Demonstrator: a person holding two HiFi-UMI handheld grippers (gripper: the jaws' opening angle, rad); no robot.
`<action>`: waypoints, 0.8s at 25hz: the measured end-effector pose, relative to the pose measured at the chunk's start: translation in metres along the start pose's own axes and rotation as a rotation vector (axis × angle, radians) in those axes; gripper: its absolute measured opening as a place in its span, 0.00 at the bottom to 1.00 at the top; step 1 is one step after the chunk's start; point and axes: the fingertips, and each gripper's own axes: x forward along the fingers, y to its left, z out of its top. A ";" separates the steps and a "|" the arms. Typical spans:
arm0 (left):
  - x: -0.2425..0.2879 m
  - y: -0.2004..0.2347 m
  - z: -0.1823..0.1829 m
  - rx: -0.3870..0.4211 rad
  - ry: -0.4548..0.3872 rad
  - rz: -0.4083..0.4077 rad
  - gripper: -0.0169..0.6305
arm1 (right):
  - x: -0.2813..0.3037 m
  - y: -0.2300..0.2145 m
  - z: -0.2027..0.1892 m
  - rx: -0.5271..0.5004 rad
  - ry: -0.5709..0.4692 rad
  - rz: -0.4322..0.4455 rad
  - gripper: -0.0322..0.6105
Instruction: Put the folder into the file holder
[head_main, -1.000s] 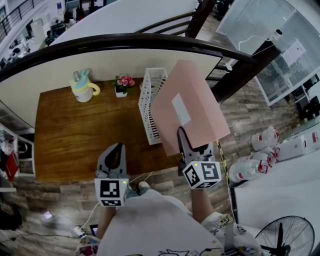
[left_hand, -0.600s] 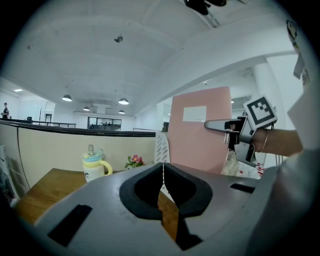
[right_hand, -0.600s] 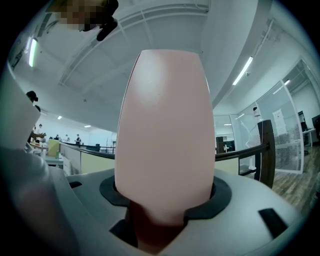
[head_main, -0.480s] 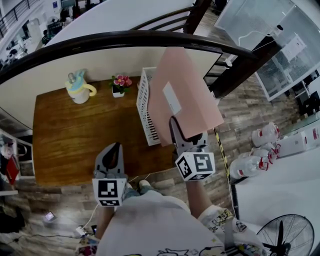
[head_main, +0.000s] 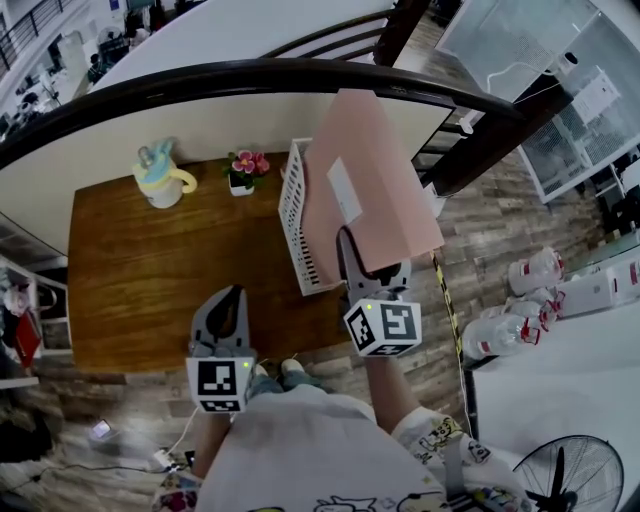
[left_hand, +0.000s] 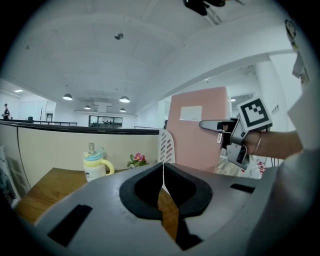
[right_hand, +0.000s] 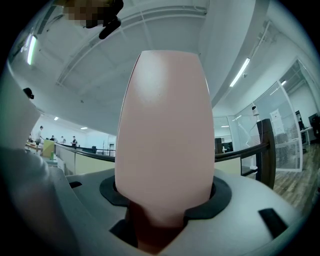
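Right fingers (head_main: 347, 256) clamp pink folder (head_main: 375, 180), hiding most of file holder (head_main: 293, 215); left fingers (head_main: 228, 312) closed, empty.

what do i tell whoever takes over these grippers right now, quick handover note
Right gripper: shut on the pink folder, holding it upright by its near edge.
Left gripper: shut, empty, over the near edge of the table.
White file holder: stands at the table's right end; the folder is right beside it, not in it.
Done: folder picked up and at the holder.
Left: line it up over the holder, lower it in, let go.
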 end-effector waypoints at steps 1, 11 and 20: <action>0.001 0.001 0.000 0.002 0.003 0.001 0.04 | 0.001 0.000 -0.001 -0.001 -0.004 -0.005 0.46; 0.012 0.006 -0.011 0.010 0.055 -0.007 0.04 | 0.007 0.003 -0.026 0.001 0.000 -0.021 0.46; 0.021 0.006 -0.032 0.006 0.127 -0.031 0.04 | 0.012 0.005 -0.053 -0.012 0.064 -0.024 0.46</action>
